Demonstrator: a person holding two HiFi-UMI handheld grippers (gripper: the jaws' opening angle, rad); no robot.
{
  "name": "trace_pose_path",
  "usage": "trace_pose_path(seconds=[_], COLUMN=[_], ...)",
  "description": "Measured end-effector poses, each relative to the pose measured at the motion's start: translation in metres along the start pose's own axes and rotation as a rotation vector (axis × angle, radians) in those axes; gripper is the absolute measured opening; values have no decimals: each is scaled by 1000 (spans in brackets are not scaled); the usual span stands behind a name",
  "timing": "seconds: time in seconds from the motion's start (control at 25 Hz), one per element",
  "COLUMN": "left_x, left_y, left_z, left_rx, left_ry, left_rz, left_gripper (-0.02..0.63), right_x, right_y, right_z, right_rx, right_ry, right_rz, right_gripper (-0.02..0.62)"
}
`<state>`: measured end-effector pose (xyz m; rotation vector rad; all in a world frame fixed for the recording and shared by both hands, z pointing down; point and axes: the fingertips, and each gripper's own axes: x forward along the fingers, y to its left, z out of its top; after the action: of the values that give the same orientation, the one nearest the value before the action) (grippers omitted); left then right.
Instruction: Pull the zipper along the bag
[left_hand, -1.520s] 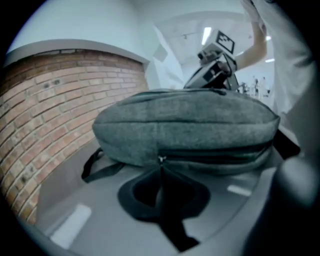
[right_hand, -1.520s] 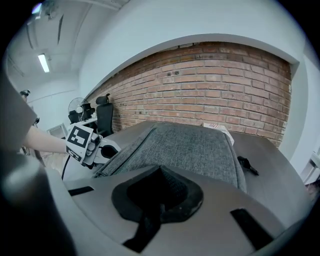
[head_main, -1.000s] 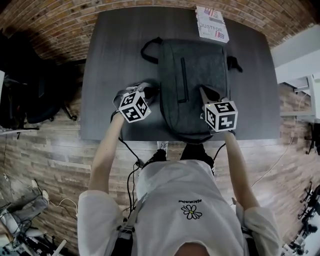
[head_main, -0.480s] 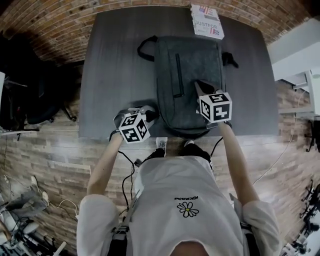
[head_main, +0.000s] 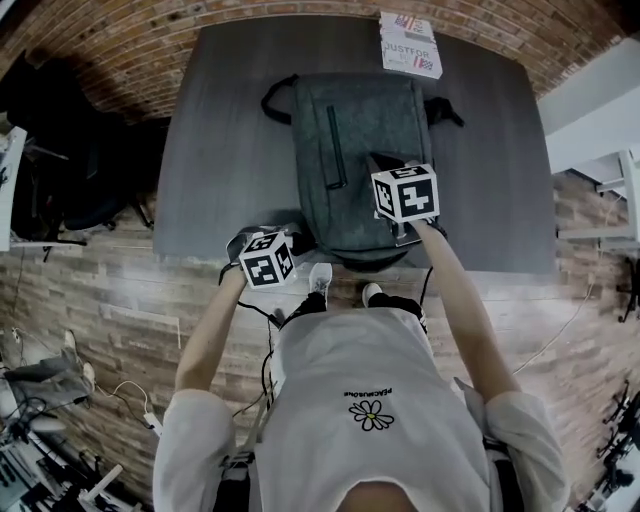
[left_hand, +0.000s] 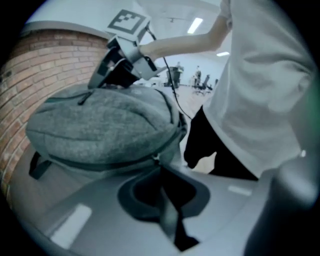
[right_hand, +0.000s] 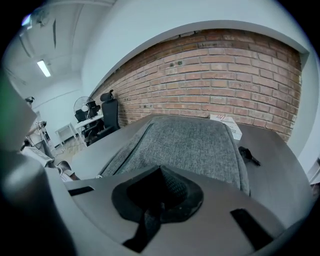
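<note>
A grey backpack (head_main: 365, 150) lies flat on the dark table (head_main: 220, 130). My left gripper (head_main: 303, 237) is at the bag's near left corner by the table's front edge. In the left gripper view its jaws (left_hand: 160, 167) meet on the small zipper pull (left_hand: 156, 160) on the bag's side seam; they have just eased open slightly, with the pull still between the tips. My right gripper (head_main: 380, 162) rests on the bag's right half, shut on a pinch of the grey fabric (right_hand: 172, 187). It also shows above the bag (left_hand: 100, 125) in the left gripper view.
A printed booklet (head_main: 410, 45) lies at the table's far edge behind the bag. The bag's carry loop (head_main: 278, 95) sticks out at its far left. A black office chair (head_main: 70, 170) stands left of the table. The person's legs are close to the front edge.
My left gripper has travelled along the bag's left side toward the person, down to the near corner at the table's front edge. My right gripper has stayed on the bag.
</note>
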<state>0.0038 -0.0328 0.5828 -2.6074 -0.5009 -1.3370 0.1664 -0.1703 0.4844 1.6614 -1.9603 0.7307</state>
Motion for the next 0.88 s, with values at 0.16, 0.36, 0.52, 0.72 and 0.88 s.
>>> trace_pose_path(seconds=[0.16, 0.36, 0.52, 0.72, 0.88], left_x=[12, 24, 22, 20, 19], left_y=[-25, -29, -31, -28, -28], left_z=[18, 26, 21, 22, 22], left_rx=[-122, -248, -289, -324, -342], left_ry=[-4, -67, -58, -70, -93], left_rz=[-83, 33, 107, 145, 154], left_gripper=[14, 3, 3, 3, 3], right_x=[0, 3, -9, -47, -38], right_y=[8, 12, 24, 98, 136], right_z=[-5, -6, -1, -17, -59], right_rx=[-45, -143, -267, -537, -765], right_ry=[25, 41, 44, 76, 211], right_rz=[15, 43, 122, 427, 524], right_gripper=[-2, 0, 0, 0, 1])
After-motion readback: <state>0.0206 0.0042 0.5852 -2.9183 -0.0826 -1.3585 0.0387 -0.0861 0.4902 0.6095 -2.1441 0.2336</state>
